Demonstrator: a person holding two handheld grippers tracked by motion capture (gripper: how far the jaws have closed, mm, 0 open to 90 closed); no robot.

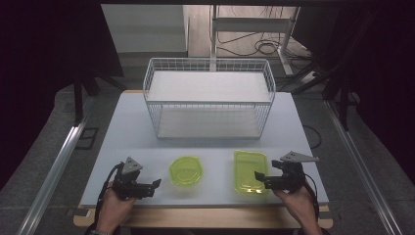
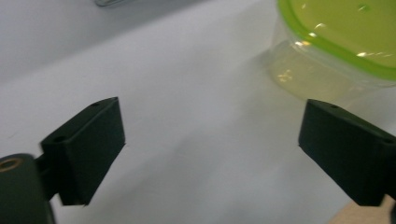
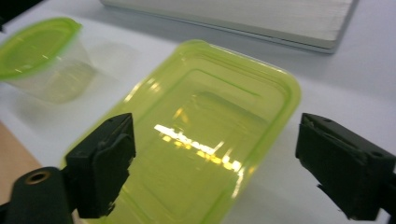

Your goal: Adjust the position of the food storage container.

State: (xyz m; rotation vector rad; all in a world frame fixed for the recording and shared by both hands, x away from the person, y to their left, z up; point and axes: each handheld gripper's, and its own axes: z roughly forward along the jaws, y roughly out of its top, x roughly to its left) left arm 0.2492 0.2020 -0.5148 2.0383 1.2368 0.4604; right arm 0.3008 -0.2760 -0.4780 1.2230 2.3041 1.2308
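Nearest, at the front edge of the matte white worktop (image 1: 122,127), the left claw (image 1: 155,184) and the right claw (image 1: 258,176) are held low, each with its blocky black jaws spread wide and nothing gripped. Between them two containers are set apart: a round clear plastic tub with a glossy lime-green lid (image 1: 186,171) near the left claw, and a rectangular translucent lime-green plastic box with rounded corners (image 1: 250,171) just beside the right claw. Farther back, a white wire-mesh basket rack with two flat shelves (image 1: 209,98) is seen.
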